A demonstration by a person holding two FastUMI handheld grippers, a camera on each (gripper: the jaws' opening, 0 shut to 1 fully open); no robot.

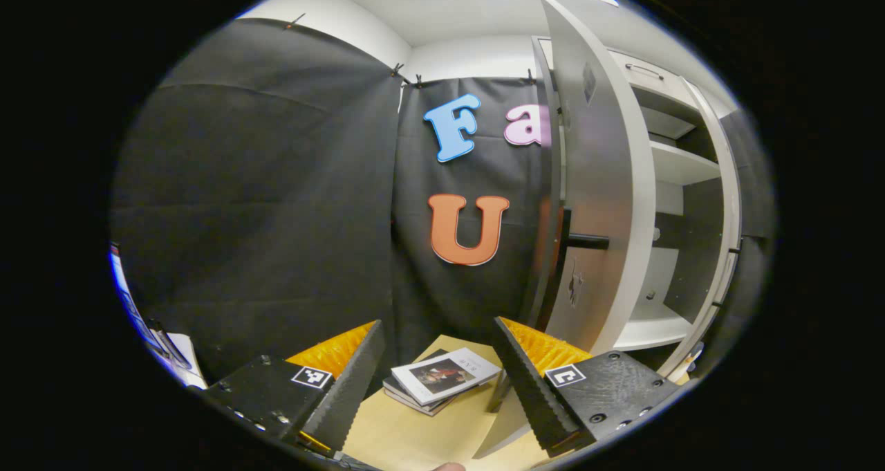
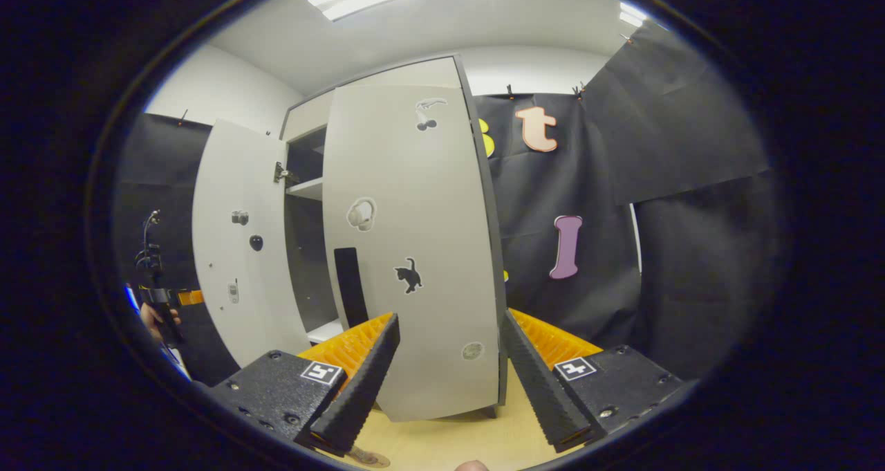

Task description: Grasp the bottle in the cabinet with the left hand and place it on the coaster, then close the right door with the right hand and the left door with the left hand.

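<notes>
Left hand-held gripper [image 1: 437, 381]: fingers spread, nothing between them; low centre of the left gripper view, over the tabletop [image 1: 415, 436] and a stack of books [image 1: 439, 381]
Right hand-held gripper [image 2: 449, 381]: fingers spread and empty; bottom centre of the right gripper view, facing the right door [image 2: 415, 250], likely lined up to push it
Left door [image 1: 594, 201]: swung wide, edge-on right of centre in the left gripper view; the cabinet [image 1: 681, 167] stands open beside it
Right door: partly swung across the opening; a dark gap remains at its left edge
Bottle: cannot be made out on the visible shelves; coaster also not identifiable, so the placing step cannot be judged
Stickers: cat, headphones and cherries on the right door; no legible wording
Book cover: picture and small print, too small to read
Likely step: door closing
</notes>
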